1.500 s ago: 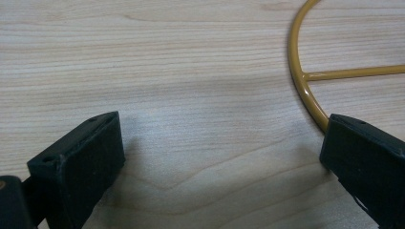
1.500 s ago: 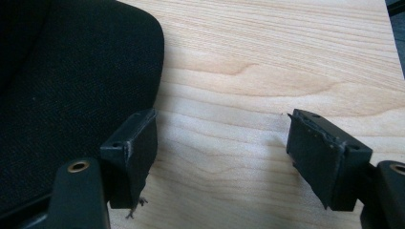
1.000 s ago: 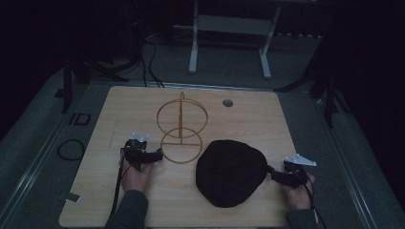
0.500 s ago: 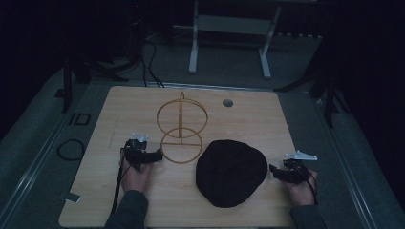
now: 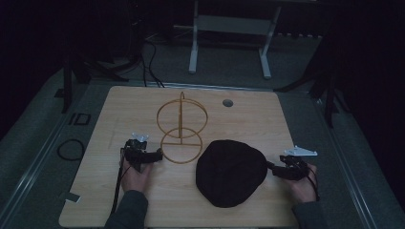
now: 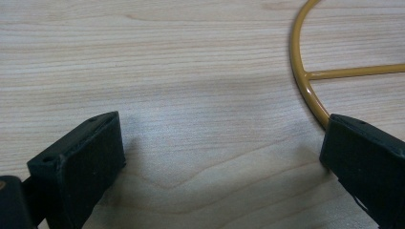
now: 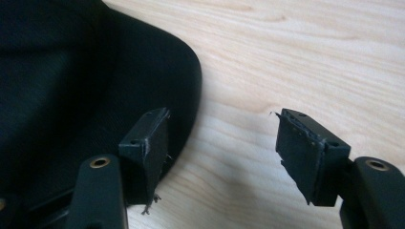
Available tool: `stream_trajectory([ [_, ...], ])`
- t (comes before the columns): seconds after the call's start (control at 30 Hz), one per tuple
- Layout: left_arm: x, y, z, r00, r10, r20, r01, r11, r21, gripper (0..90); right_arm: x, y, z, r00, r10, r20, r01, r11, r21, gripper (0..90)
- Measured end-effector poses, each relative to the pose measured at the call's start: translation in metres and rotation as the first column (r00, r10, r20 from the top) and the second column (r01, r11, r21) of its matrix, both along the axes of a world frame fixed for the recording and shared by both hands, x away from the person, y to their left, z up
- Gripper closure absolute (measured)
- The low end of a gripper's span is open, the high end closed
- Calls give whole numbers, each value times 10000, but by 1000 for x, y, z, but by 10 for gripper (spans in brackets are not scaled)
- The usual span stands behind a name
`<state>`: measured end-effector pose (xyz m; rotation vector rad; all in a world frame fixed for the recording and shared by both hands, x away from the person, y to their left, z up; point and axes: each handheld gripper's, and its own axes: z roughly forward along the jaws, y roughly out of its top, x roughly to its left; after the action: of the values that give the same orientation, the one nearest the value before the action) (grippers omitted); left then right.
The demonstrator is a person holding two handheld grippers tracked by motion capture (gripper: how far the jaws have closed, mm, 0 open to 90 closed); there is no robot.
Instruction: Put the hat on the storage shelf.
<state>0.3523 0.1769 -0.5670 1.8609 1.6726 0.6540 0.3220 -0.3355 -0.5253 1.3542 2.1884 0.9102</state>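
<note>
A black cap [image 5: 231, 171] lies flat on the wooden table [image 5: 119, 109], right of centre near the front. A gold wire stand [image 5: 181, 126], an upright ring on a round base, rises just left of it. My right gripper [image 5: 271, 167] is at the cap's right edge. In the right gripper view its jaws [image 7: 222, 143] are apart, one over the cap's [image 7: 71, 86] rim, with mostly bare wood between them; they have just been closing. My left gripper [image 5: 160, 155] is open beside the stand's base ring [image 6: 298, 81], its jaws [image 6: 219, 152] wide over wood.
A small round hole [image 5: 228, 102] sits in the table's far side. On the floor lie a cable loop [image 5: 70, 149] at the left and cables behind. White frame legs [image 5: 193, 47] stand beyond the table. Dark surroundings ring the table.
My right hand has lifted a little beside the cap's right edge. The left hand, the cap and the stand have kept still.
</note>
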Motion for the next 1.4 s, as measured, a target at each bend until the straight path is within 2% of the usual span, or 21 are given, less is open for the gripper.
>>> stream_trajectory([
  [0.07, 0, 0, 0, 10000, 2, 2, -2, 10000, -2, 7, 0, 1, 2, 10000, 76, 34, -76, 10000, 7, 379],
  [0.1, 0, 0, 0, 10000, 1, 0, -1, 10000, 3, 7, 1, 4, 7, 9993, 362, 113, -363, 9993, 56, 419],
  [0.2, 0, 0, 0, 10000, 3, 0, -3, 10000, 3, 7, 3, 7, 14, 9981, 575, 221, -576, 9983, 52, 453],
  [0.43, 0, 0, 0, 10000, 2, -2, -2, 10000, 2, 7, 6, 13, 27, 9950, 901, 425, -905, 9959, 60, 453],
  [0.67, 0, 0, 0, 10000, 24, 17, -24, 10000, -12, 7, 9, 23, 42, 9882, 1421, 569, -1413, 9898, -177, 450],
  [0.87, 0, 0, 0, 10000, 22, 16, -22, 10000, -11, 7, 12, 32, 50, 9835, 1683, 655, -1678, 9857, -137, 454],
  [1.17, 0, 0, 0, 10000, 22, 21, -22, 10000, -20, 7, 15, 43, 58, 9720, 2265, 632, -2269, 9739, -17, 471],
  [1.4, 0, 0, 0, 10000, 31, 20, -30, 10000, -19, 7, 15, 50, 65, 9606, 2717, 584, -2710, 9624, -204, 461],
])
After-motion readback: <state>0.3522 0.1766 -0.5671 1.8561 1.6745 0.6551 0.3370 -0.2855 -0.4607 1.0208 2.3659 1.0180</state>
